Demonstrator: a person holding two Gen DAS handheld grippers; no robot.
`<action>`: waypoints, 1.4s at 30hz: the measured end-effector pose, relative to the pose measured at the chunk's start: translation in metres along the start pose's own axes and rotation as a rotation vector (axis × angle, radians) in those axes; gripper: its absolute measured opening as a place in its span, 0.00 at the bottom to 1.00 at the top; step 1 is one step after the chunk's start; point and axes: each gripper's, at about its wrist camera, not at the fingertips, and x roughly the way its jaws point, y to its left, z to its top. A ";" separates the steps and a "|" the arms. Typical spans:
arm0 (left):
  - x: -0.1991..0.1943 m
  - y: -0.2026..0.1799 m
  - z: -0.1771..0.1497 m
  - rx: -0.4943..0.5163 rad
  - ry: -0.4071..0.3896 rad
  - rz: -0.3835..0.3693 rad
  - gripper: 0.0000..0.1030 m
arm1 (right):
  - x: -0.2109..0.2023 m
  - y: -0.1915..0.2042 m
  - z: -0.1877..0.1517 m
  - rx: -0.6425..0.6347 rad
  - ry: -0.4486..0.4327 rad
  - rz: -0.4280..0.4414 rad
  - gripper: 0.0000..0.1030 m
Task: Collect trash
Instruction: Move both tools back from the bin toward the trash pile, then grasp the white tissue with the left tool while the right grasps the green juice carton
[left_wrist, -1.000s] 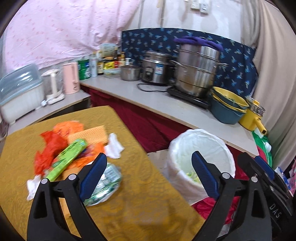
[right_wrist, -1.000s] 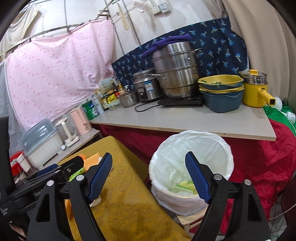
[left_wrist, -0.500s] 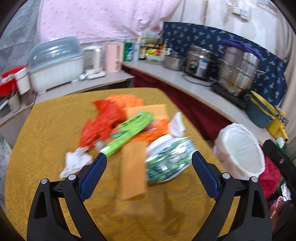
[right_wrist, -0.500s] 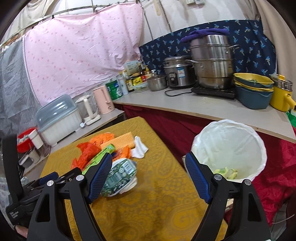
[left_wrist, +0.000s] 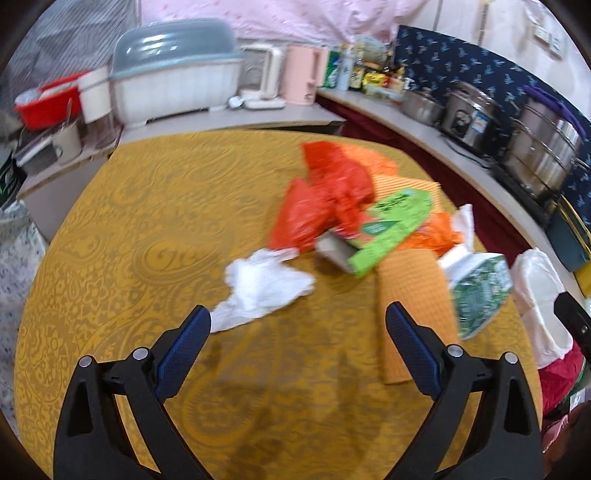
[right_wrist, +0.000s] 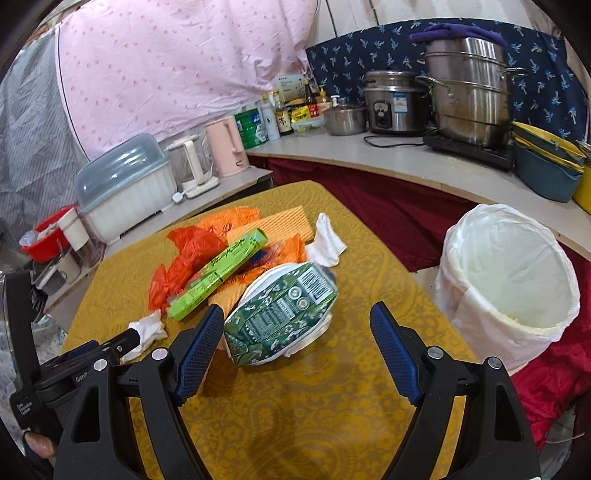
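Observation:
Trash lies piled on the yellow table (left_wrist: 147, 240): a crumpled white tissue (left_wrist: 264, 286), a red plastic bag (left_wrist: 325, 199), a long green box (left_wrist: 391, 229), an orange cloth (left_wrist: 413, 295) and a green patterned carton (left_wrist: 480, 291). My left gripper (left_wrist: 298, 334) is open and empty, just short of the tissue. My right gripper (right_wrist: 297, 334) is open and empty, with the green carton (right_wrist: 280, 314) close in front of its left finger. The white-lined trash bin (right_wrist: 509, 284) stands off the table's right edge.
A counter (right_wrist: 406, 162) runs behind and to the right with steel pots (right_wrist: 465, 88), a rice cooker (right_wrist: 395, 103), bottles, a pink kettle (right_wrist: 225, 147) and a covered dish rack (right_wrist: 125, 184). Stacked bowls (right_wrist: 546, 162) sit near the bin. The left gripper shows in the right wrist view (right_wrist: 92, 354).
Both grippers have swung left from over the bin to over the table. The trash pile now fills both views, and both grippers stay open.

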 end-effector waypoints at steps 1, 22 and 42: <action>0.004 0.006 0.000 -0.009 0.007 0.003 0.89 | 0.004 0.003 -0.001 -0.003 0.007 0.000 0.76; 0.060 0.029 0.008 -0.017 0.086 -0.048 0.52 | 0.072 0.006 -0.009 0.066 0.114 -0.045 0.76; 0.053 -0.002 -0.011 0.025 0.131 -0.152 0.25 | 0.110 -0.008 -0.013 0.261 0.170 0.062 0.80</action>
